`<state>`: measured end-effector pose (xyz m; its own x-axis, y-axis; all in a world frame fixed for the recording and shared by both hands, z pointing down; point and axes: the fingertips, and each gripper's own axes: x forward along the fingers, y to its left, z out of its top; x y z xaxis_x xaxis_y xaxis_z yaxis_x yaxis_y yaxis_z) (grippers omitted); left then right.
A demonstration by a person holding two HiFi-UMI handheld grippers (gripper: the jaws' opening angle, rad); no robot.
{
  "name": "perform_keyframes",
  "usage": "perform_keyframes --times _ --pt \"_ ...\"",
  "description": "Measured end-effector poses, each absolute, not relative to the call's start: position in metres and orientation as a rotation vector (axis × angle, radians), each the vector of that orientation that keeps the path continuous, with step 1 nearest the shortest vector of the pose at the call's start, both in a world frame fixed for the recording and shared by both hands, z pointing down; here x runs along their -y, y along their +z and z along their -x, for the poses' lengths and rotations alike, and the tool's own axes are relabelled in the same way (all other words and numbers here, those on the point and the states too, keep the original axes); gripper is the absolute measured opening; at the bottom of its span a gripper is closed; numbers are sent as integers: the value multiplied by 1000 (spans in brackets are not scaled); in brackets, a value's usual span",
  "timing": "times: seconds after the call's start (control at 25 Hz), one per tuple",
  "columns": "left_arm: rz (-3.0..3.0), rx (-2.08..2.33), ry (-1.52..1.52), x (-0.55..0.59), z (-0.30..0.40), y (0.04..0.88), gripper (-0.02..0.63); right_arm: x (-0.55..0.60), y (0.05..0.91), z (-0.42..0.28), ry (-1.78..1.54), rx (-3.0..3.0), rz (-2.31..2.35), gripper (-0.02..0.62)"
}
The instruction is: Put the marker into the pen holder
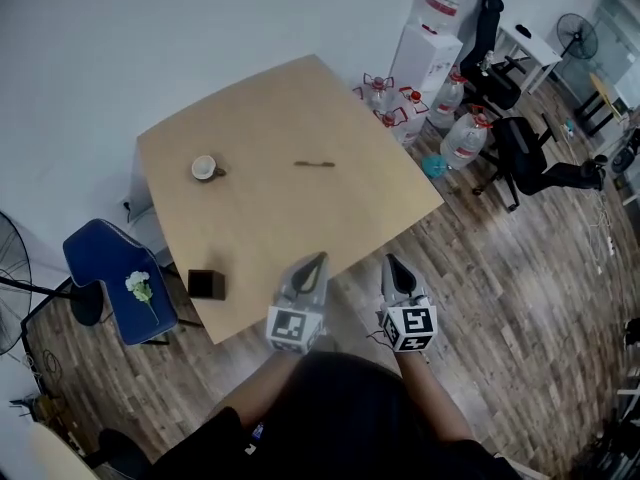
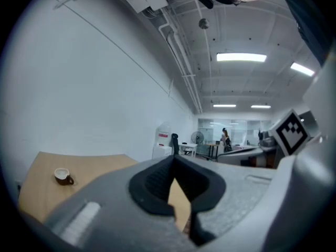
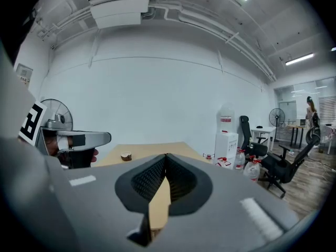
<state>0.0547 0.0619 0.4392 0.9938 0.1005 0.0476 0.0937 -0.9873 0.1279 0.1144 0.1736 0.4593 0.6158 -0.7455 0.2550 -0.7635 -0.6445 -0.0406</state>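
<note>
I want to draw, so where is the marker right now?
In the head view, the thin dark marker lies flat near the middle of the light wooden table, to the right of the small brown-and-white cup.

- I see the marker (image 1: pixel 314 164) as a thin, dark stick lying flat on the light wooden tabletop (image 1: pixel 280 218). It sits toward the far side and runs roughly left to right in the head view, with nothing touching it.
- I see the pen holder (image 1: pixel 206 284) as a small, black, box-shaped container standing upright by the tabletop's near left corner, close to the edge. I cannot make out its inside.
- The marker lies well apart from the pen holder, outside it.
</note>
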Motion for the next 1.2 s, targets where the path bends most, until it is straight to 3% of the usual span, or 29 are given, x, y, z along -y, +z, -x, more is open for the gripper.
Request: perform_keyframes --times 0.64,1.2 --pt "-3014 -41 106 11 -107 460 3 -99 478 -173 393 1380 -2694 2" --pt "-3035 58 272 56 -244 493 3 -54 506 -331 460 1509 -2650 2"
